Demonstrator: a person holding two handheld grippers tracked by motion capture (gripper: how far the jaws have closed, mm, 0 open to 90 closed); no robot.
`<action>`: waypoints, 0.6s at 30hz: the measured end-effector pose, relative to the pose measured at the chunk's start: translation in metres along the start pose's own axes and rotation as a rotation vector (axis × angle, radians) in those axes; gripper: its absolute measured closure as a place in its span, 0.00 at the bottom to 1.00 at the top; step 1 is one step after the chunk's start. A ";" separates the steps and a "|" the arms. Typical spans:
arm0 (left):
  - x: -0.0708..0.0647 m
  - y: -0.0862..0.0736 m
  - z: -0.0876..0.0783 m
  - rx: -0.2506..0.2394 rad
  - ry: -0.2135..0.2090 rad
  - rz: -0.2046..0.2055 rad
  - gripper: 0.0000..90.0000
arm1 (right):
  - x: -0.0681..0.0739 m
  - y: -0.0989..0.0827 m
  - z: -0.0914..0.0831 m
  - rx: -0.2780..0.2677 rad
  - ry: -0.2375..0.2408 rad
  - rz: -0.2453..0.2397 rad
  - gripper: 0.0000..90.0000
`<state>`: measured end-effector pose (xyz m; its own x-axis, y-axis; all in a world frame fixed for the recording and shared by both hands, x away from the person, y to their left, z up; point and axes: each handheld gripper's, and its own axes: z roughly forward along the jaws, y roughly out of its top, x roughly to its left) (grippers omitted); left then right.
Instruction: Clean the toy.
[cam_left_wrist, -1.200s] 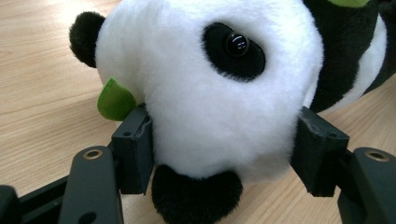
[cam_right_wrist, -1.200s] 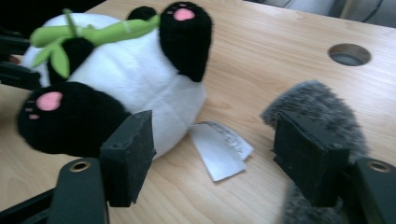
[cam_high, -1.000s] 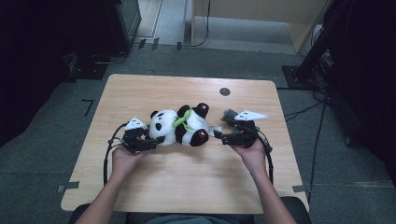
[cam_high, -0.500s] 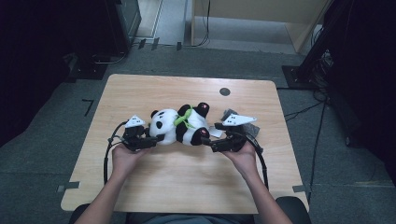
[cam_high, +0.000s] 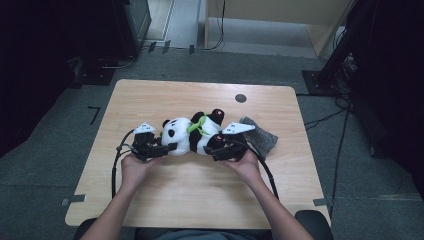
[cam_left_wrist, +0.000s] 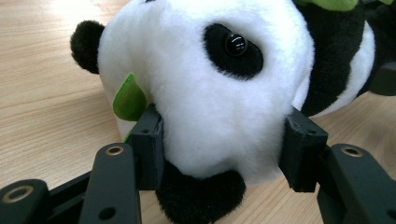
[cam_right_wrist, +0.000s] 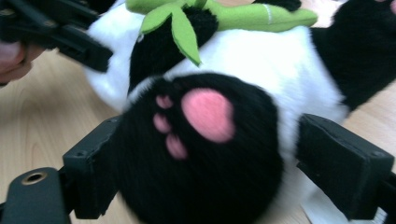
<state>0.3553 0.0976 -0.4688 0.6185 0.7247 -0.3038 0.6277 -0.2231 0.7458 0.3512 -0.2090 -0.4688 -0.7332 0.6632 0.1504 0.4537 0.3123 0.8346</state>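
A toy panda (cam_high: 192, 134) lies at the centre of the high view on the wooden surface (cam_high: 200, 195). The left tongs (cam_left_wrist: 219, 140) are clenched on its head. The right tongs (cam_right_wrist: 205, 163), which have just been opening, straddle its black foot, the right pad apart from it.

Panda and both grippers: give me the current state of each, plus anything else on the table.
Panda plush: lying on its side on the table, head toward the left gripper.
Left gripper: jaws have just been closing, pads pressed into the panda's head on both sides.
Right gripper: jaws have just been opening, set around a black foot with pink pads, right pad apart from it.
Grey cloth: crumpled, lying behind the right gripper.
Table: wooden, level.
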 end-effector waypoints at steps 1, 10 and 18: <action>-0.001 0.000 0.000 0.000 0.000 -0.005 0.48 | 0.003 0.001 0.004 0.018 -0.004 -0.032 0.00; 0.001 0.000 0.003 -0.036 -0.018 -0.030 0.35 | 0.006 0.002 0.009 0.007 -0.135 -0.107 0.41; 0.000 0.002 -0.006 -0.147 -0.075 0.024 0.22 | -0.003 0.019 -0.013 0.016 -0.078 0.001 0.54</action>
<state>0.3533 0.1013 -0.4638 0.6694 0.6683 -0.3244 0.5399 -0.1377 0.8304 0.3550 -0.2141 -0.4468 -0.6913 0.7143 0.1088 0.4627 0.3219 0.8260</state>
